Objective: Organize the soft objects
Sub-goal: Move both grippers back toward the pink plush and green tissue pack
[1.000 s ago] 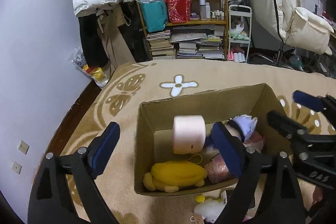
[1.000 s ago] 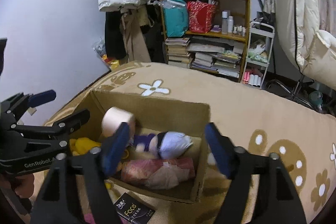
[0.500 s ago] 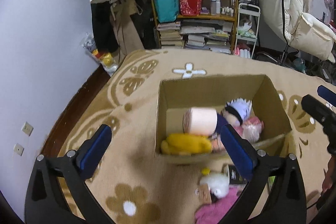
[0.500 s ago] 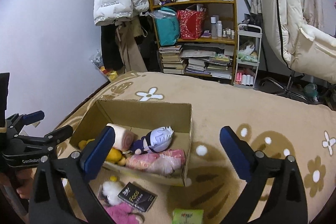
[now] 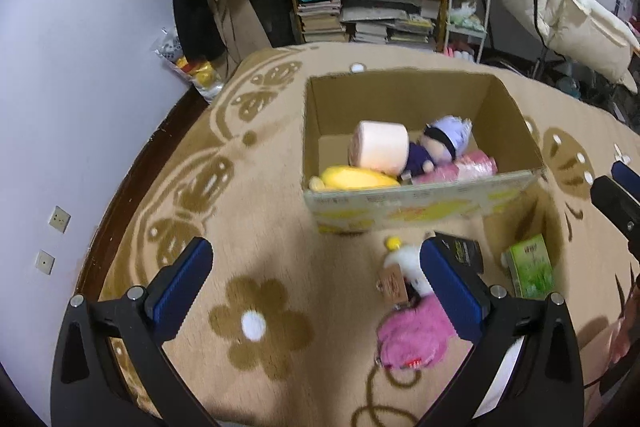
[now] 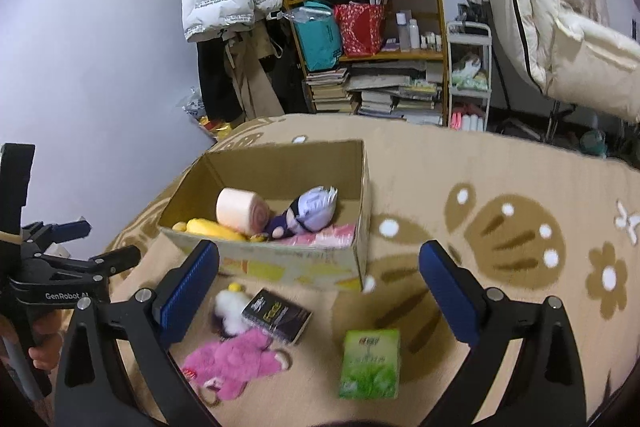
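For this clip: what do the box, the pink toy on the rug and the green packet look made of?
Box: corrugated cardboard, matte brown, with thin folded walls and a printed front. Pink toy: plush fabric, with a fuzzy, shaggy surface. Green packet: probably a soft plastic-wrapped pack, perhaps tissues; it has a slight sheen, but its print is too blurred to read.

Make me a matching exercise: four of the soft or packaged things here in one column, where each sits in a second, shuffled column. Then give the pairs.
Things:
1. pink rolled towel
2. pink plush toy
3. green tissue pack
4. yellow plush

Places:
A. on the rug, right of the black Face box
B. in the cardboard box, front left corner
C. on the rug, in front of the white plush
D. in the box, beside the purple-haired doll

Pairs: 1-D, 2-C, 3-A, 4-B
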The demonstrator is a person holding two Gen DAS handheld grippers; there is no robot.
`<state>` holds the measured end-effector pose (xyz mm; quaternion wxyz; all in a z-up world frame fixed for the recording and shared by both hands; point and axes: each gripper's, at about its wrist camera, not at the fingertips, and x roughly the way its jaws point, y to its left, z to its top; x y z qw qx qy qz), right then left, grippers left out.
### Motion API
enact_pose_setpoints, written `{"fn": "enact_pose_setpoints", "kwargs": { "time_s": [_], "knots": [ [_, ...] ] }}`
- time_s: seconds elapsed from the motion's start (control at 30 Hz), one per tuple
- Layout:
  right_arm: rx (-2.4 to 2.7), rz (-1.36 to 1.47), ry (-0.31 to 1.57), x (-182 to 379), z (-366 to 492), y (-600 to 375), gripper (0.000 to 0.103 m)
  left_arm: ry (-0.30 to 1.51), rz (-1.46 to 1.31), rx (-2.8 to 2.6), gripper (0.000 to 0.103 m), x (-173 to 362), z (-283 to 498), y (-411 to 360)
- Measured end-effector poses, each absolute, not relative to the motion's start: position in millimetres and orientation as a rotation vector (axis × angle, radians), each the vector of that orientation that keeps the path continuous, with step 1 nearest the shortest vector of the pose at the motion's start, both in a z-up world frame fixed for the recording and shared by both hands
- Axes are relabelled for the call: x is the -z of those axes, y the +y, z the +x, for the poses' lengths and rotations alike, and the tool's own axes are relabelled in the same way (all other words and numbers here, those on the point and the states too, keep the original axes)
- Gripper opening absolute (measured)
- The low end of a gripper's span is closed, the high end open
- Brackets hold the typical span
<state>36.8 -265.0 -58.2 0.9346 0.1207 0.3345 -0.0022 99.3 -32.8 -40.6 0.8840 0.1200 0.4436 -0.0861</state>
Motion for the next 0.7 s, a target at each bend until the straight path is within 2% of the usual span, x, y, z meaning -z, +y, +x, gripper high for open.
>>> {"fn": "enact_pose_setpoints", "kwargs": {
  "time_s": [0.37,0.7],
  "knots": [
    [-0.001,0.264,0.739,81,14,-264,0.103,1.015,0.278,0.270,0.103,59,68,-47],
    [0.012,0.284,0.802,108,15,-266,0.103,1.103,0.278,0.316,0.103,82,72,-59]
  ]
}}
